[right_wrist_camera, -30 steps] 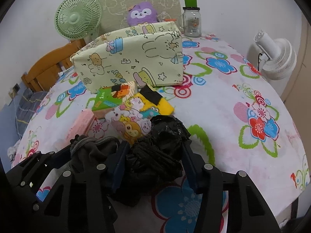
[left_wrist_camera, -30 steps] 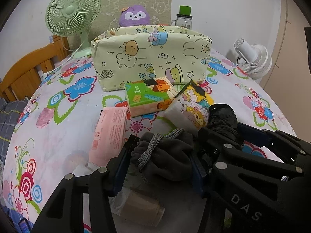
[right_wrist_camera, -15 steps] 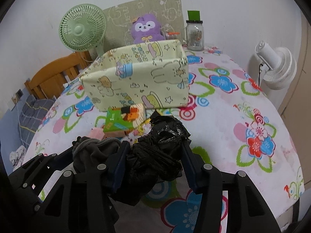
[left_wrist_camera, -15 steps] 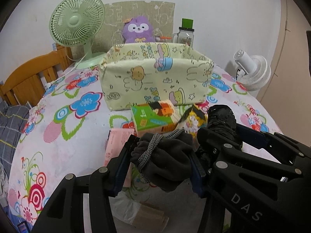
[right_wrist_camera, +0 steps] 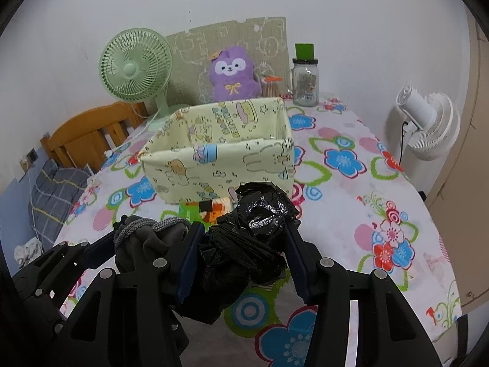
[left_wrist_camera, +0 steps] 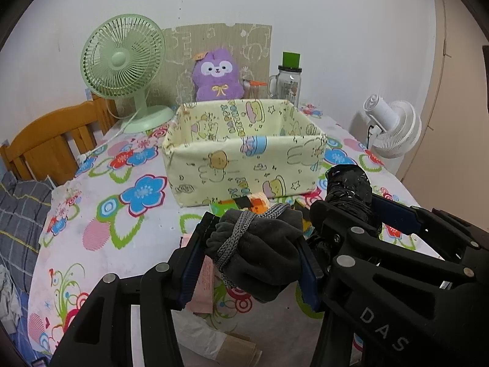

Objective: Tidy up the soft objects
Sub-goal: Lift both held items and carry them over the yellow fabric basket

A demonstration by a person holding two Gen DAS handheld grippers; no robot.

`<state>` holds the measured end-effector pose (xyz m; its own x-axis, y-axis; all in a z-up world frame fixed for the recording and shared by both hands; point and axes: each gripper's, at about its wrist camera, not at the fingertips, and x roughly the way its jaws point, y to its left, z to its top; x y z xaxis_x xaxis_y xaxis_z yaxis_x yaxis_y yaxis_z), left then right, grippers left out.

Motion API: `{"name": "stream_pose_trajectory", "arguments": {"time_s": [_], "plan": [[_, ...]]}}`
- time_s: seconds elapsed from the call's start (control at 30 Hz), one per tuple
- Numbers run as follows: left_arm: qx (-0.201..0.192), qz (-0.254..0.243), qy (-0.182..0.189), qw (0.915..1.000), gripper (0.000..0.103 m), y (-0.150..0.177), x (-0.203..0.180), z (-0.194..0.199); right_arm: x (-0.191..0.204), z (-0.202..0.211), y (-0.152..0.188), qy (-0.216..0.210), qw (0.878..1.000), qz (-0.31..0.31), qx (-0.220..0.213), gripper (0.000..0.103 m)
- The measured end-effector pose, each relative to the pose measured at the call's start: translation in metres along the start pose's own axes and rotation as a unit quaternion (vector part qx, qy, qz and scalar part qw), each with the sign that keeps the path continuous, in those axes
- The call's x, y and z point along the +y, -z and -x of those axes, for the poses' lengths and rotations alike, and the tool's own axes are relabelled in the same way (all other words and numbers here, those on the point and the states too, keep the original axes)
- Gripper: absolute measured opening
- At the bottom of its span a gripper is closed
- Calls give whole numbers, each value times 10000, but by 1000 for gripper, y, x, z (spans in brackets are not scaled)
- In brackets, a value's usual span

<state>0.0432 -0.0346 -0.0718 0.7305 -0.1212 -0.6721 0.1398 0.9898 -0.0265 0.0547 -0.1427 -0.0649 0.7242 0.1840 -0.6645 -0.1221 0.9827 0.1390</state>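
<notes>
My left gripper (left_wrist_camera: 249, 260) is shut on a dark grey cloth bundle (left_wrist_camera: 259, 250) tied with a grey cord, held above the table. Beside it, my right gripper (right_wrist_camera: 241, 253) is shut on a crumpled black plastic bag (right_wrist_camera: 253, 235), also lifted. The two grippers hang side by side; the bag (left_wrist_camera: 348, 186) shows at the right of the left wrist view, the bundle (right_wrist_camera: 146, 238) at the left of the right wrist view. Ahead stands an open pale yellow fabric box (left_wrist_camera: 244, 153) (right_wrist_camera: 220, 153) with cartoon prints, its inside looking empty. A green tissue pack (right_wrist_camera: 204, 208) lies in front of it.
A pink packet (left_wrist_camera: 203, 278) lies under the left gripper on the flowered tablecloth (left_wrist_camera: 101, 214). Behind the box stand a green fan (left_wrist_camera: 122, 64), a purple plush (left_wrist_camera: 217, 76) and a glass jar (left_wrist_camera: 288, 79). A white fan (right_wrist_camera: 428, 125) is at right, a wooden chair (left_wrist_camera: 52, 143) at left.
Both grippers have risen together with their loads. The box now appears lower and farther in view, so its open top shows. The packs on the table have slid under the grippers.
</notes>
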Motion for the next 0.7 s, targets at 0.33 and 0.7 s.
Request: {"name": "stream_pose_trajectory", "arguments": {"time_s": [0.33,0.7], "plan": [[-165,-53,-17,9998,57,-17,0,13,4,15,-17,17,9998,12,-184,55],[-354,-56,-40,9993,56,-33,2,27,8,26,-35,0,9993,72,-360,55]]}}
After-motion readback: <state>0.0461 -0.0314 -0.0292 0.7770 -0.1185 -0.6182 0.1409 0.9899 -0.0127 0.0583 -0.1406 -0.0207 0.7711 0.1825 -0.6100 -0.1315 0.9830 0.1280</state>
